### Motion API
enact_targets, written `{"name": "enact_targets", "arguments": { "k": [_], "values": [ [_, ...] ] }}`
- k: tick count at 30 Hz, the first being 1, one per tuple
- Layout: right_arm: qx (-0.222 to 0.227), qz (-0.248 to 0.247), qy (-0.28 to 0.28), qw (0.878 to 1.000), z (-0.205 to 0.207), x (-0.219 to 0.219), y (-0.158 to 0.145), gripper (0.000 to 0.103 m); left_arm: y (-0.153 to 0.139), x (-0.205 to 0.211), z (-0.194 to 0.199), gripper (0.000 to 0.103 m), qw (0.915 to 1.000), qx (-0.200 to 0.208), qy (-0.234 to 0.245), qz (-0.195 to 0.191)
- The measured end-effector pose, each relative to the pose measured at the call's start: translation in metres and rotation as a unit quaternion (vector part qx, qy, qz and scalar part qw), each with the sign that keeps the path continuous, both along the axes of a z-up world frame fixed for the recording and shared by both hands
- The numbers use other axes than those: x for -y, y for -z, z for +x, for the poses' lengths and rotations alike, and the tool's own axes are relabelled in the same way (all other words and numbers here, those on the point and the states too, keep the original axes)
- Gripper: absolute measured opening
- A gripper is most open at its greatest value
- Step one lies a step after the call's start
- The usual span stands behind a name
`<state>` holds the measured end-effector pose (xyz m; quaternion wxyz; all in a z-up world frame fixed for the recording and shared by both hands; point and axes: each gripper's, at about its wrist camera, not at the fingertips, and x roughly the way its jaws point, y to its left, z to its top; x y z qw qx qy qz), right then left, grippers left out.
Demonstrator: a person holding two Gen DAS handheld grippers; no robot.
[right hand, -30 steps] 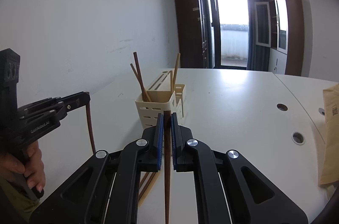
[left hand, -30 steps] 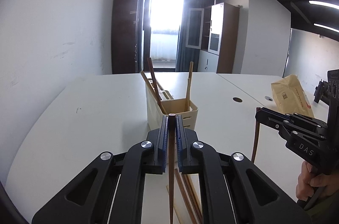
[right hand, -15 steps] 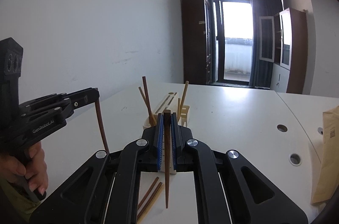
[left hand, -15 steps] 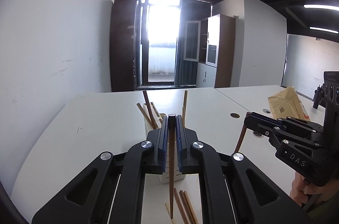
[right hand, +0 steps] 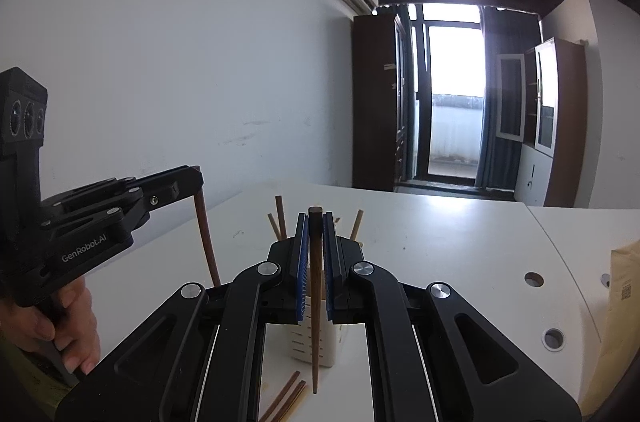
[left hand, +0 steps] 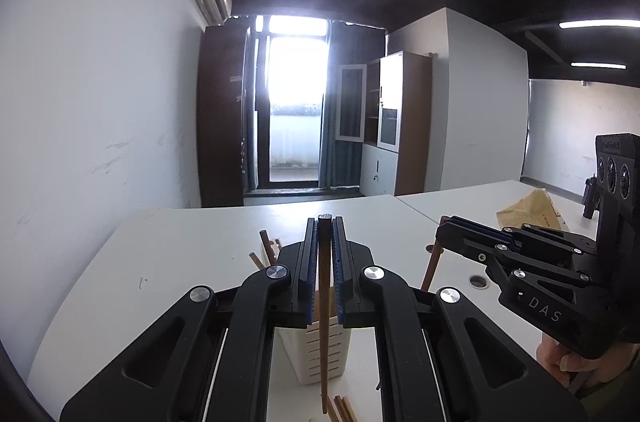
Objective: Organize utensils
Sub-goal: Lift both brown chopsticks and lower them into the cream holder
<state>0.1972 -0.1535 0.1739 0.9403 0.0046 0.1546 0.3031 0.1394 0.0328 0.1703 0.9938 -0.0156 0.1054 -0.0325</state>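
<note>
Two dark-brown tapered chopsticks hang upright, one clenched in each claw: left claw (left hand: 324, 222), right claw (right hand: 315, 216)

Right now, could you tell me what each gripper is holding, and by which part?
Each holds one dark chopstick by its thick upper end, tip hanging down: the left gripper its chopstick, the right gripper its chopstick.

Upright chopsticks (right hand: 279, 218) crowding the holder's (right hand: 316, 346) mouth.
</note>
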Motion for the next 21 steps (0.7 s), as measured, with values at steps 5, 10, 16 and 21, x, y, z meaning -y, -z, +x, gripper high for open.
{"name": "enact_targets", "arguments": {
  "k": [5,10,16,21],
  "values": [
    [0.007,0.015,-0.003,1.0,0.01,0.0,0.003,0.008,-0.003,-0.004,0.006,0.007,0.9999,0.011,0.001,-0.002],
    [0.028,0.024,-0.01,0.999,0.016,-0.002,0.0,0.008,-0.009,-0.009,0.01,0.007,0.9995,0.03,0.0,-0.008],
    [0.061,0.043,-0.006,0.997,0.016,0.0,-0.009,0.008,-0.017,-0.011,0.008,0.007,0.9978,0.064,-0.005,-0.019],
    [0.085,0.058,-0.011,0.995,0.011,0.001,-0.015,0.008,-0.024,-0.012,0.007,0.006,0.9953,0.092,-0.011,-0.028]
  ]
}}
